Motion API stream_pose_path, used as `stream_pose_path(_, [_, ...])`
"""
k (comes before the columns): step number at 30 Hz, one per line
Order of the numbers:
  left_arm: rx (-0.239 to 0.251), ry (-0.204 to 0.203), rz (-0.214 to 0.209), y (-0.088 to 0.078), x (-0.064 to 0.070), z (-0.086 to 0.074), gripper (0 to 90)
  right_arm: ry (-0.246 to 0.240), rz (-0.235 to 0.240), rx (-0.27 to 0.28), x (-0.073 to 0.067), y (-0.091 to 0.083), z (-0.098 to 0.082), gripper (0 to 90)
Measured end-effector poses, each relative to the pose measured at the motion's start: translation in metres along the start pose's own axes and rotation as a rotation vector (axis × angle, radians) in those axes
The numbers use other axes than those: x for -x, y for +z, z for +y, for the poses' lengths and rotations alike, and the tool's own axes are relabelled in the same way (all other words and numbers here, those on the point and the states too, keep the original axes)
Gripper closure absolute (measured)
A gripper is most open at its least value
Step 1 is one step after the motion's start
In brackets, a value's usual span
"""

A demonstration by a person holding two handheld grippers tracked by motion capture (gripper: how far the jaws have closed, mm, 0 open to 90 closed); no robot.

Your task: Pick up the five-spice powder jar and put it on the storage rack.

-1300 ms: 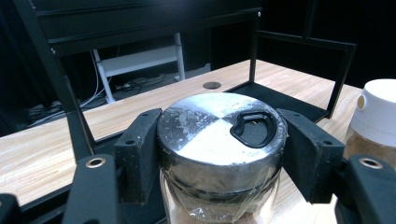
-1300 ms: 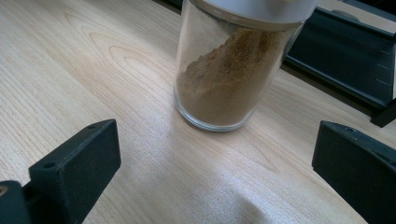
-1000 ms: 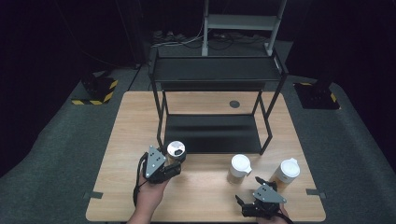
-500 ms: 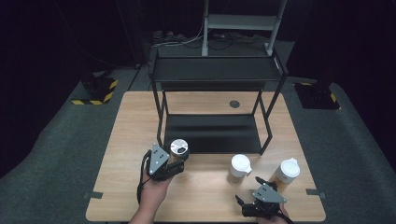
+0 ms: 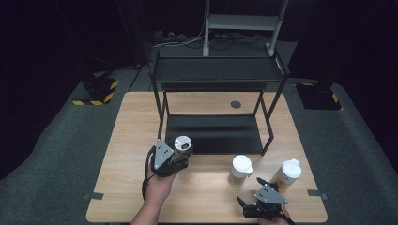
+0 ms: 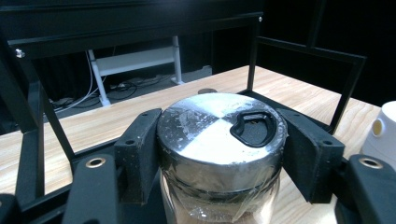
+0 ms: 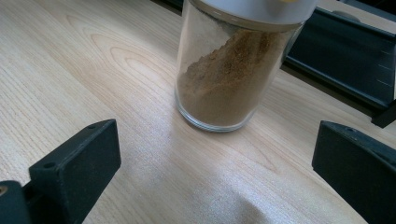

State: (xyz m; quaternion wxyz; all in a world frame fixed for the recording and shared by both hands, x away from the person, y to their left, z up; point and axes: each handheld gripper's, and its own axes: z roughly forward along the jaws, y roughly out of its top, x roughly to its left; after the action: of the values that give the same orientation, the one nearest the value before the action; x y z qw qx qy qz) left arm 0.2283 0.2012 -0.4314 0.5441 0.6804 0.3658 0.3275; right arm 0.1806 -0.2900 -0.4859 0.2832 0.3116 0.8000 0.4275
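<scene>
- Jar with the metal lid sits clamped between the jaws of our left tool, held at the front edge of the rack's lower shelf.
- We see the wooden desk carrying a black two-tier rack toward its back.
- Two white-lidded jars stand on the desk in front of the rack: one near the middle, another to its right.
- Our right tool hovers low at the desk's near edge, jaws wide apart, with a glass jar of brown powder standing ahead of them, untouched.
</scene>
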Motion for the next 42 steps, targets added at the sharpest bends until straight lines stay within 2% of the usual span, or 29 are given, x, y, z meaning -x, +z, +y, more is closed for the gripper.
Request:
stream_pose_path(10, [-0.005, 0.007, 0.010, 0.017, 0.002, 0.003, 34.6, -0.002, 0.001, 0.001, 0.000, 0.000, 0.000, 0.2])
stream_pose_path(24, [-0.019, -0.003, 0.029, 0.044, 0.005, 0.007, 34.6, -0.001, 0.005, 0.004, 0.001, 0.000, -0.001, 0.2])
stream_pose_path(42, [-0.037, -0.017, 0.073, 0.065, 0.004, 0.004, 34.6, 0.001, 0.010, 0.006, 0.002, 0.000, -0.001, 0.2])
